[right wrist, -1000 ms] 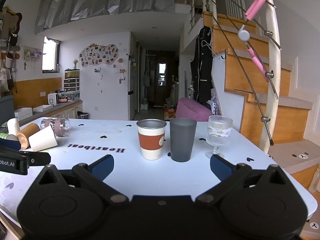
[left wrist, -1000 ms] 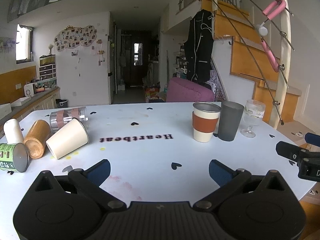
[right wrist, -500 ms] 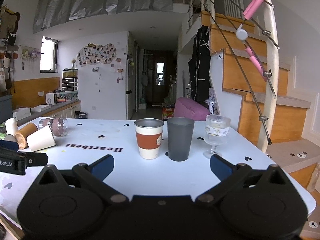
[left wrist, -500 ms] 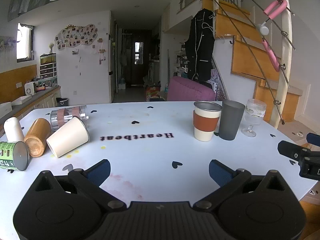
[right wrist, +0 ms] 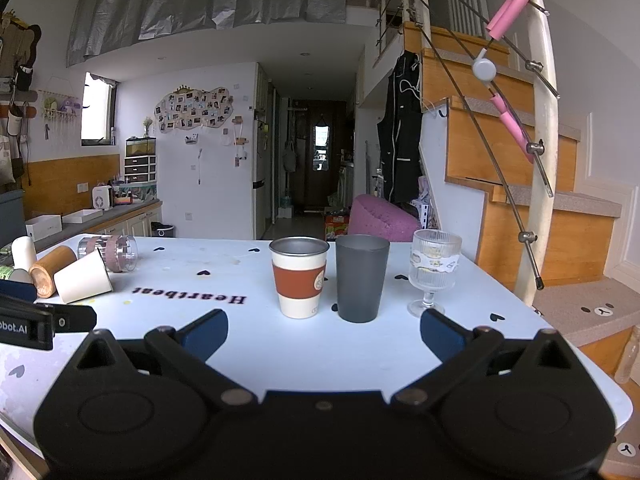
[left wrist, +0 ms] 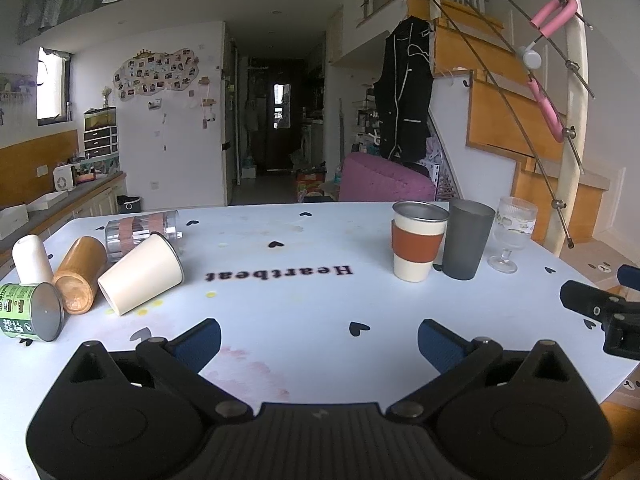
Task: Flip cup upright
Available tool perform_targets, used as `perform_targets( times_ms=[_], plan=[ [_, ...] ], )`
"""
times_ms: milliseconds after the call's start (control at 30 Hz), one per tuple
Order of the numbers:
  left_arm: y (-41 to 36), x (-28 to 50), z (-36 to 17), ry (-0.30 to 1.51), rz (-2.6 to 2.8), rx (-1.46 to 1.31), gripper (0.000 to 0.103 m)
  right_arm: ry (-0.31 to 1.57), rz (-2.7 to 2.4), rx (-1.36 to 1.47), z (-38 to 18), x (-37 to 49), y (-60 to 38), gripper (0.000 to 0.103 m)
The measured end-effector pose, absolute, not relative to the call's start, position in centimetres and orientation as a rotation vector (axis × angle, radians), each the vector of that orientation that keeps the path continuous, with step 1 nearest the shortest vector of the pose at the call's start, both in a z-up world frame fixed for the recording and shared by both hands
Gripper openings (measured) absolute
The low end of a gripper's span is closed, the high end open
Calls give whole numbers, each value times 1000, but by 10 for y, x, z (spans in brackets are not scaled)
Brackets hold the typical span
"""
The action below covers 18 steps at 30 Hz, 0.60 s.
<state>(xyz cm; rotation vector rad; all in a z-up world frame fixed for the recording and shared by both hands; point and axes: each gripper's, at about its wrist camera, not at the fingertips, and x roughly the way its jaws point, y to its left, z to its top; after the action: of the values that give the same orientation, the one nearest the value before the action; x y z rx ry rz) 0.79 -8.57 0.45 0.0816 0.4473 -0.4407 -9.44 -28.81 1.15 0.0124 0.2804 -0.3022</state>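
Observation:
Several cups lie on their sides at the table's left: a cream cup (left wrist: 140,274) (right wrist: 83,282), a bamboo-coloured cup (left wrist: 79,274) (right wrist: 52,271), a clear glass with pink bands (left wrist: 138,232) (right wrist: 108,251), a green-labelled can (left wrist: 30,311) and a white cup (left wrist: 30,258). Standing upright at the right are a cream cup with an orange sleeve (left wrist: 418,240) (right wrist: 298,276), a grey tumbler (left wrist: 466,238) (right wrist: 361,278) and a stemmed glass (left wrist: 512,232) (right wrist: 432,272). My left gripper (left wrist: 318,340) is open and empty above the table's near side. My right gripper (right wrist: 324,330) is open and empty before the upright cups.
The white table (left wrist: 300,300) bears the word "Heartbeat" and black hearts. A staircase with a white railing post (right wrist: 538,160) stands close to the table's right edge. A pink seat (left wrist: 384,182) sits behind the table. A counter (left wrist: 60,204) runs along the left.
Both grippers have shifted only slightly; the view in each has barely drifted. No cup has moved and both grippers stay open.

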Motion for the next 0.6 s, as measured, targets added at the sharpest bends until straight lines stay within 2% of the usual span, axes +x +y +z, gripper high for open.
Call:
perform_targets(
  times_ms=[600],
  plan=[
    [-85, 8, 5, 450, -428, 84, 103, 280, -302, 12, 11, -95, -288, 103]
  ],
)
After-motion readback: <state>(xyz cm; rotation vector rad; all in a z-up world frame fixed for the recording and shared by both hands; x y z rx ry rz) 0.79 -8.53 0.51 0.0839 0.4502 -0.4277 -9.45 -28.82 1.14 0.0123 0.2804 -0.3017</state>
